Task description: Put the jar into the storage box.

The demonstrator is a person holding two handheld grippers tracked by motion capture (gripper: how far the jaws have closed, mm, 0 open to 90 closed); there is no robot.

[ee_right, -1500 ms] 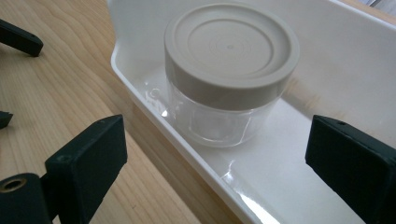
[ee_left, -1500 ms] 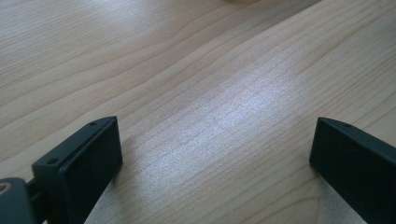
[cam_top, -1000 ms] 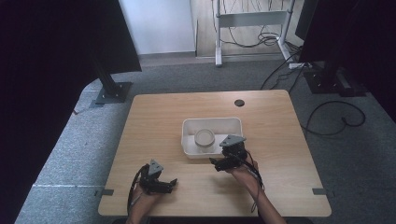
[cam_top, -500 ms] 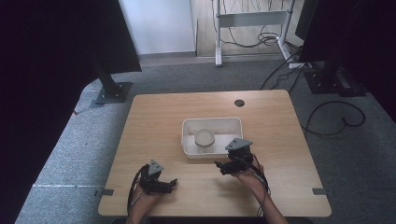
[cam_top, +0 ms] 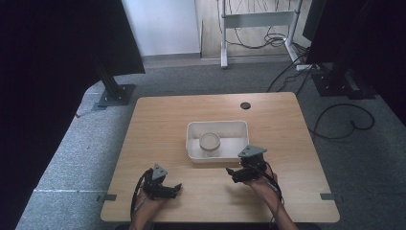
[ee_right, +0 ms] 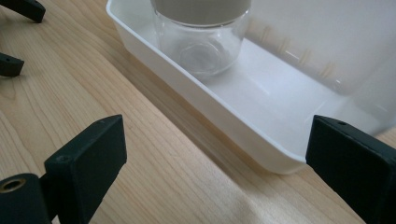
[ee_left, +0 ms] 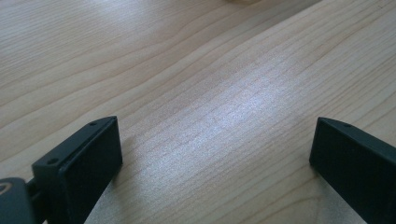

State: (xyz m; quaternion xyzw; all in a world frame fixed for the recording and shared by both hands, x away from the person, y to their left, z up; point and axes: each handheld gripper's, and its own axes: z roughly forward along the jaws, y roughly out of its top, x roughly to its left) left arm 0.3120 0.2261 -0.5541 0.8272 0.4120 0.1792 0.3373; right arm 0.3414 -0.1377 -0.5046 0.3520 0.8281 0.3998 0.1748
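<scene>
A white tray [cam_top: 192,143] sits mid-table, and a clear glass jar [cam_top: 209,142] with a beige lid stands upright in its left half. My right gripper [cam_top: 231,173] is open just in front of the tray's near right corner, jaws pointing left. In the right gripper view its jaws [ee_right: 217,142] spread wide before the tray wall [ee_right: 219,116], and the jar [ee_right: 201,46] stands beyond, apart from them. My left gripper [cam_top: 176,188] rests near the table's front edge, open over bare wood [ee_left: 215,154], holding nothing. Its jaw tips also appear as the left gripper [ee_right: 14,35] in the right gripper view.
The wooden table [cam_top: 158,124] has a round cable hole [cam_top: 245,105] at the back. Dark stands [cam_top: 115,93] and loose cables [cam_top: 344,120] lie on the grey floor around it.
My right gripper has drawn back from the tray's near edge toward the person and slightly right. The left gripper has stayed put.
</scene>
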